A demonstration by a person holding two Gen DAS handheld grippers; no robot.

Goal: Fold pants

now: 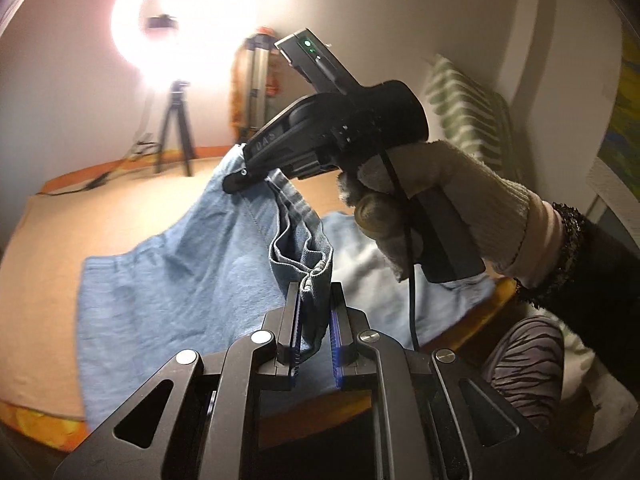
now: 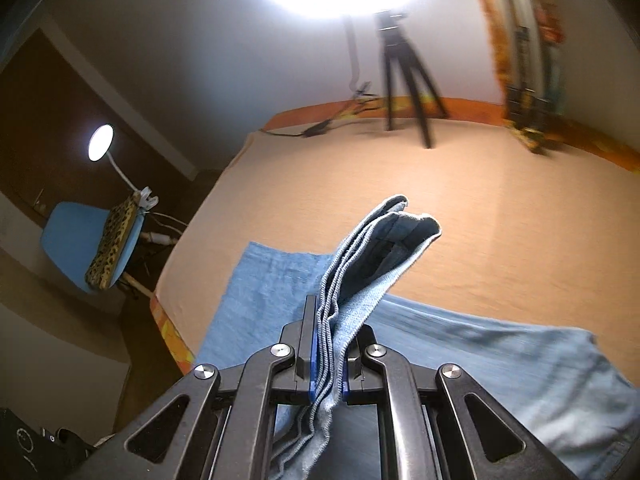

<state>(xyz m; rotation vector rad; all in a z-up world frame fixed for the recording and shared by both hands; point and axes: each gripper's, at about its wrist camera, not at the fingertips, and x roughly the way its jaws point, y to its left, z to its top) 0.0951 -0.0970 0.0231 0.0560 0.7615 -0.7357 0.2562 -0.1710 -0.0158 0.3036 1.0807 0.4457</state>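
Note:
Light blue denim pants (image 1: 172, 280) lie partly on a peach-covered bed (image 1: 100, 216), with one end lifted. My left gripper (image 1: 316, 292) is shut on a hem edge of the pants, blue pads pinching the fabric. My right gripper (image 1: 240, 178), held by a gloved hand (image 1: 440, 200), is seen in the left wrist view gripping another part of the raised edge. In the right wrist view the right gripper (image 2: 328, 312) is shut on several stacked denim layers (image 2: 384, 248), which stick up above the bed; the rest of the pants (image 2: 480, 344) lie flat below.
A bright ring light on a tripod (image 1: 176, 128) stands at the far side of the bed, cables beside it. A blue chair (image 2: 80, 240) with a leopard-print item and a small lamp (image 2: 100, 142) stand left of the bed. A striped pillow (image 1: 464, 108) is at right.

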